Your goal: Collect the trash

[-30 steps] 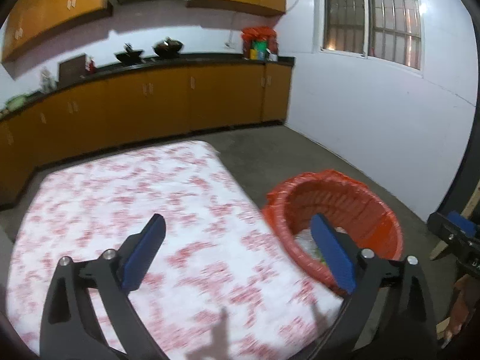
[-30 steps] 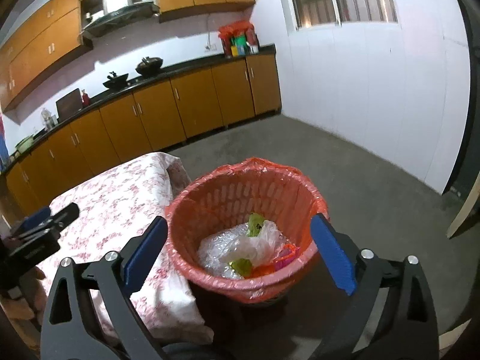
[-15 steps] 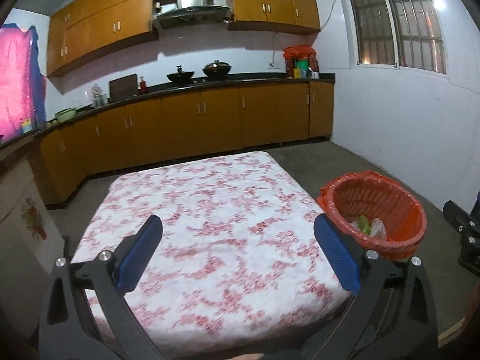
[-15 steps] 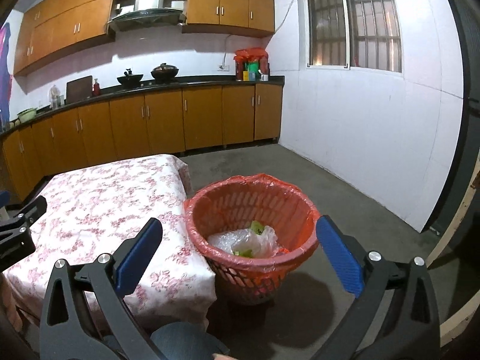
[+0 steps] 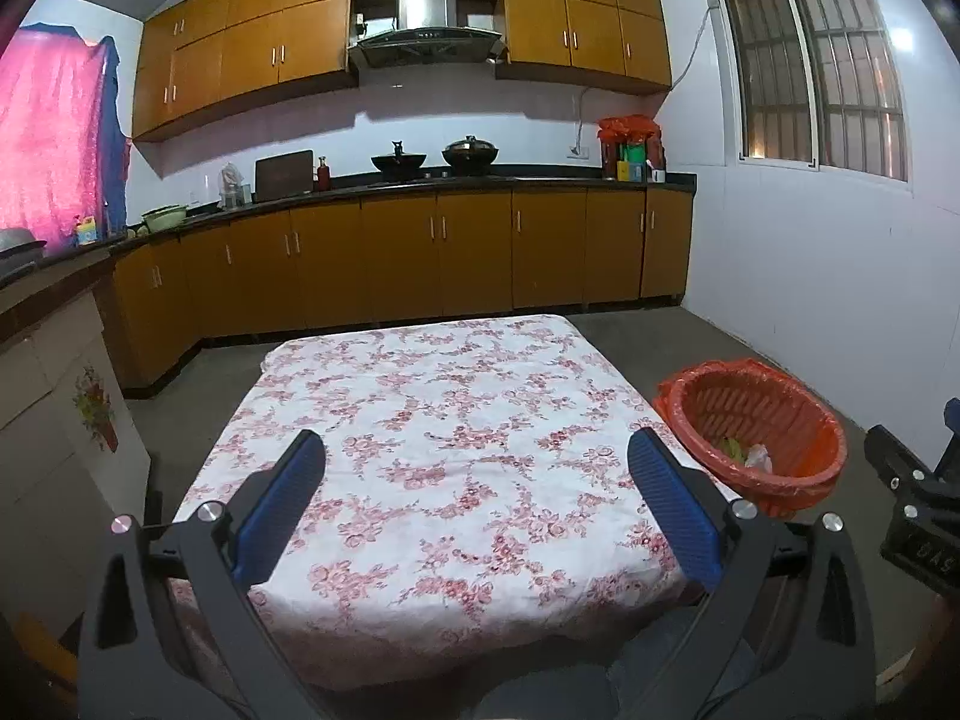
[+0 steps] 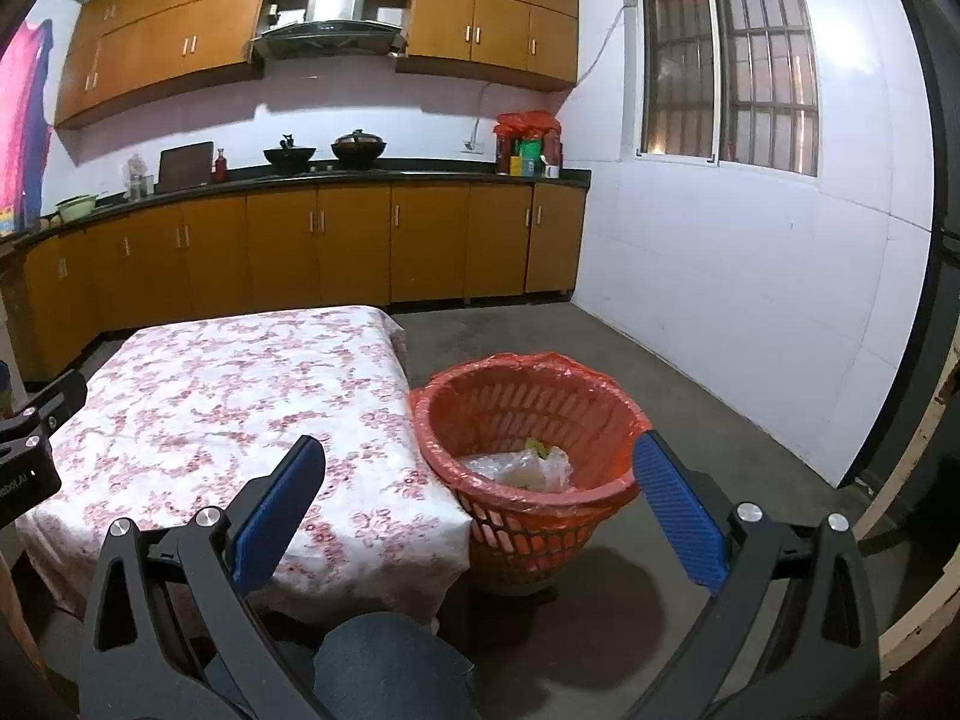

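1. Left wrist view: your left gripper [image 5: 477, 483] is hanging wide open and empty over the near edge of the table [image 5: 456, 420]. The flowered cloth is showing no trash. The orange basket [image 5: 756, 432] is sitting just off the table's right edge.

2. Right wrist view: your right gripper [image 6: 480, 489] is gaping open too, holding nothing. The trash [image 6: 522, 468] is lying inside the basket, so the job looks done. Your knee [image 6: 390, 660] is sitting below, blocking nothing.
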`<state>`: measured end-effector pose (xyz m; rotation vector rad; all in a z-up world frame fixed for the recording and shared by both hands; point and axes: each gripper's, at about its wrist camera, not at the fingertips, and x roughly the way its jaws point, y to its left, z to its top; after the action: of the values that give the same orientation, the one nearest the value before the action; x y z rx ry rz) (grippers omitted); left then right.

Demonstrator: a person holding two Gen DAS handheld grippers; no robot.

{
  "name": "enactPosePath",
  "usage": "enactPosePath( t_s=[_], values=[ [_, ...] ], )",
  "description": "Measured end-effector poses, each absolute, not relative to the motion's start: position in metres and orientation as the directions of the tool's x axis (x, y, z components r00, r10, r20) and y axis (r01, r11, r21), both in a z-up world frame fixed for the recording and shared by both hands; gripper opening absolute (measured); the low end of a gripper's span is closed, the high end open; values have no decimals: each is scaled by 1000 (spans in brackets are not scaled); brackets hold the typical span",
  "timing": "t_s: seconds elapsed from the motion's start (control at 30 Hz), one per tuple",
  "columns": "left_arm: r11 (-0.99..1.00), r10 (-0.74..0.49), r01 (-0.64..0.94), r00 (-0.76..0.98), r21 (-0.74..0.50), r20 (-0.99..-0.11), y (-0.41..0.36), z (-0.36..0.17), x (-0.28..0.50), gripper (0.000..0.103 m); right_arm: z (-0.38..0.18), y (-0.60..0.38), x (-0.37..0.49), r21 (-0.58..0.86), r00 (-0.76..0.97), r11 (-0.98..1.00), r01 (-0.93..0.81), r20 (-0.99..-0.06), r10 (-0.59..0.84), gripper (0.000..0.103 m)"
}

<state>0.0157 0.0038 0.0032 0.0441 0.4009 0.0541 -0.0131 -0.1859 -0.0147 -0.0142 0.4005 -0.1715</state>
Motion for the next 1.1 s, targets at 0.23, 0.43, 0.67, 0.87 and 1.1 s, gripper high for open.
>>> enactPosePath(
  t_s=[0.23,0.43,0.67,0.87,1.1],
  values=[
    [997,74,-57,920,54,-386,10,2,3,99,-16,-179,-18,-48,906,986,158,-389,-165,101],
    [997,74,-68,912,31,-403,17,0,1,99,-17,-178,-20,-48,906,986,158,-389,-164,101],
    [998,66,-66,909,15,-411,19,-1,-1,99,-19,-180,-24,-47,898,983,176,-401,-180,101],
    [998,54,-56,904,7,-425,18,-4,-1,99,-21,-184,-28,-46,889,980,193,-414,-194,101],
    [999,50,-54,905,3,-421,18,-4,-2,99,-18,-185,-29,-44,890,979,199,-411,-199,101]
  ],
)
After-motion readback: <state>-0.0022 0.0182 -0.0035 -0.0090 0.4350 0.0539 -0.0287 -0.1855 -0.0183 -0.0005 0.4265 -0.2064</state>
